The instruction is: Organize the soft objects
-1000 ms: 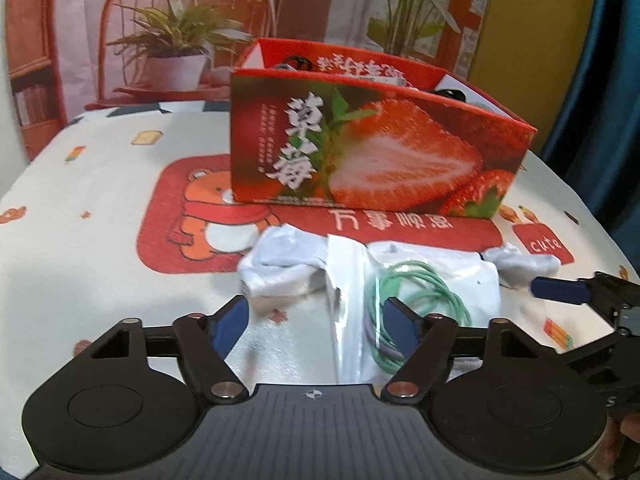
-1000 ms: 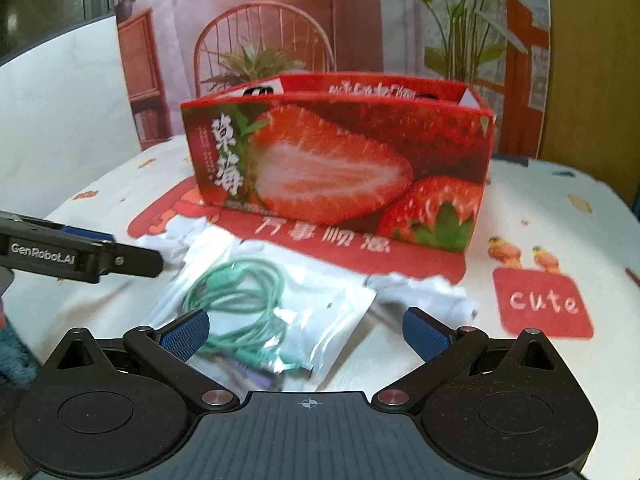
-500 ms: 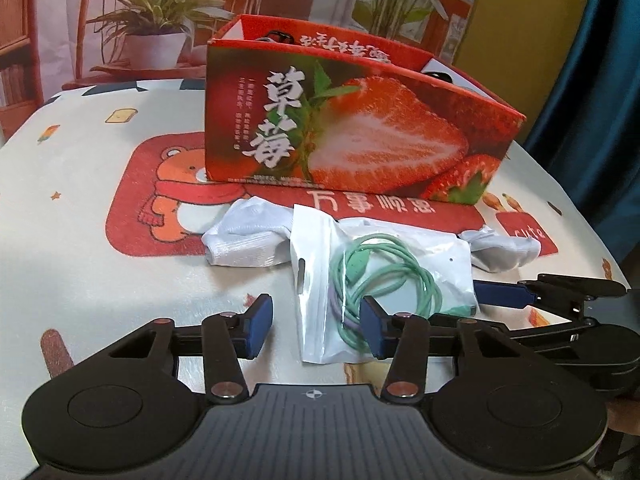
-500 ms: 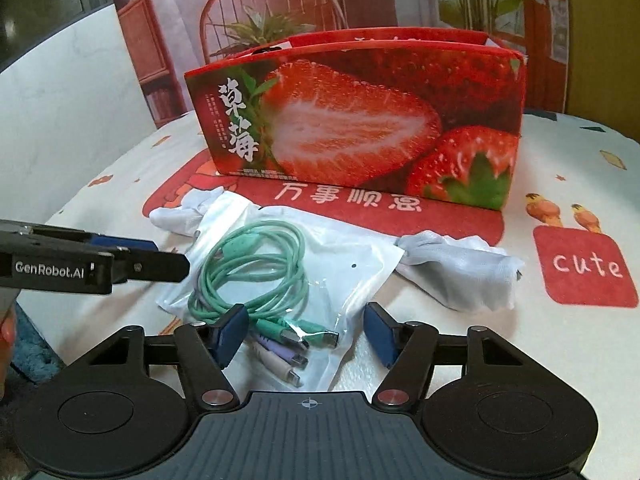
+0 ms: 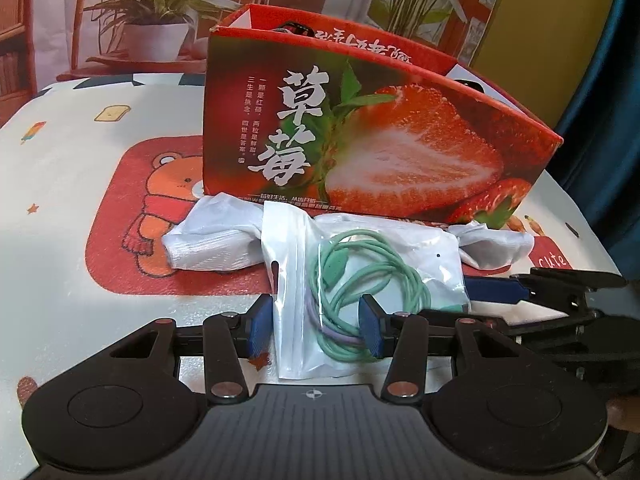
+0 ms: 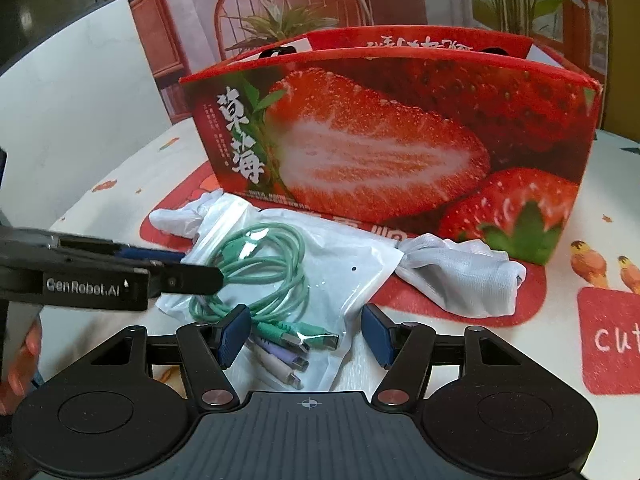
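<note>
- Cable pouch (image 5: 360, 280) — glossy clear plastic, coiled green cord inside — lies between crumpled white cloths (image 6: 460, 276).
- Left gripper (image 5: 314, 330), right gripper (image 6: 306, 334): fingers spread astride the pouch, not pinching.

cable bag (image 5: 360, 280) before box (image 5: 360, 140) | overlapping cloth (image 5: 216, 244)

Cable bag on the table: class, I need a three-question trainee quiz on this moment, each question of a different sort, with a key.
1. True or false: the clear bag with the green cable lies inside the strawberry box.
2. Multiple choice: the white cloth bundle in the right wrist view lies (A) on the bag, (B) right of the bag, in front of the box, (C) in the box.
3. Fill in: the left gripper and the right gripper both straddle the ____, not yet shut on it.

Key: 1 false; 2 B; 3 bag.
</note>
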`<state>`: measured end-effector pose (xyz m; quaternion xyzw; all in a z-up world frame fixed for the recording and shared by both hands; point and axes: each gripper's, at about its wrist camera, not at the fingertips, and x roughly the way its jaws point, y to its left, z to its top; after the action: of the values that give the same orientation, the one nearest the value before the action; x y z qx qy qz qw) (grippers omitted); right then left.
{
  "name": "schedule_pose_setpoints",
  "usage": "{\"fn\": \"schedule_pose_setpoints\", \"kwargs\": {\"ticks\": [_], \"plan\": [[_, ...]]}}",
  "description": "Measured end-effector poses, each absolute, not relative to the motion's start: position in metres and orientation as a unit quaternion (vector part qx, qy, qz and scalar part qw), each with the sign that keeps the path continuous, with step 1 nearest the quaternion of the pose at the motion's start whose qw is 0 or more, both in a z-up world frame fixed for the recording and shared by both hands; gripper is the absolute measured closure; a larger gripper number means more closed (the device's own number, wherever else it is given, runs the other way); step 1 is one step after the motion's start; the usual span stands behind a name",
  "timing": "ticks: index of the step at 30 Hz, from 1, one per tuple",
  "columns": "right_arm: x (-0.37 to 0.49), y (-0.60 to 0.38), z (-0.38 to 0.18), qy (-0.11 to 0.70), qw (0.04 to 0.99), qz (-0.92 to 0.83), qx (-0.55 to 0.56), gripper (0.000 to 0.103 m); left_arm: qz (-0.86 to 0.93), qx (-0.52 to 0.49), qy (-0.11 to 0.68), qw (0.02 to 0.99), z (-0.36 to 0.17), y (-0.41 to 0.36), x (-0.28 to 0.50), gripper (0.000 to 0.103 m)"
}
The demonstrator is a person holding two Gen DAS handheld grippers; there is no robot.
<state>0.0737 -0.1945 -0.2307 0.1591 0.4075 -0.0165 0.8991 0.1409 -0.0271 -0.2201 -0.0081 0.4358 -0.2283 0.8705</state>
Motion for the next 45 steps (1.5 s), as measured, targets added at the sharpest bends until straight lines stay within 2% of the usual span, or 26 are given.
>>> {"fn": "schedule_pose_setpoints", "kwargs": {"ticks": [7, 11, 14, 16, 22, 30, 45], "plan": [[0.077, -0.205, -0.237, 0.391, 0.891, -0.036, 0.226, 0.045, -0.240, -0.005, 0.432, 0.869, -0.221, -0.032, 0.132, 0.054], [0.073, -0.200, -0.238, 0.385, 0.897, -0.047, 0.211, 0.050, -0.241, -0.008, 0.432, 0.869, -0.221, -0.032, 0.129, 0.056], [0.072, -0.195, -0.237, 0.387, 0.899, -0.045, 0.199, 0.057, -0.244, -0.006, 0.432, 0.868, -0.220, -0.033, 0.126, 0.061], [0.071, -0.194, -0.237, 0.386, 0.899, -0.045, 0.202, 0.058, -0.248, -0.002, 0.427, 0.870, -0.218, -0.032, 0.123, 0.074], [0.059, -0.203, -0.237, 0.371, 0.896, -0.054, 0.239, 0.071, -0.241, -0.021, 0.429, 0.870, -0.215, -0.023, 0.121, 0.088], [0.050, -0.200, -0.232, 0.366, 0.898, -0.059, 0.235, 0.075, -0.244, -0.015, 0.428, 0.870, -0.213, -0.022, 0.114, 0.092], [0.045, -0.194, -0.220, 0.348, 0.910, -0.058, 0.215, 0.075, -0.249, -0.014, 0.407, 0.879, -0.200, -0.021, 0.104, 0.092]]}}
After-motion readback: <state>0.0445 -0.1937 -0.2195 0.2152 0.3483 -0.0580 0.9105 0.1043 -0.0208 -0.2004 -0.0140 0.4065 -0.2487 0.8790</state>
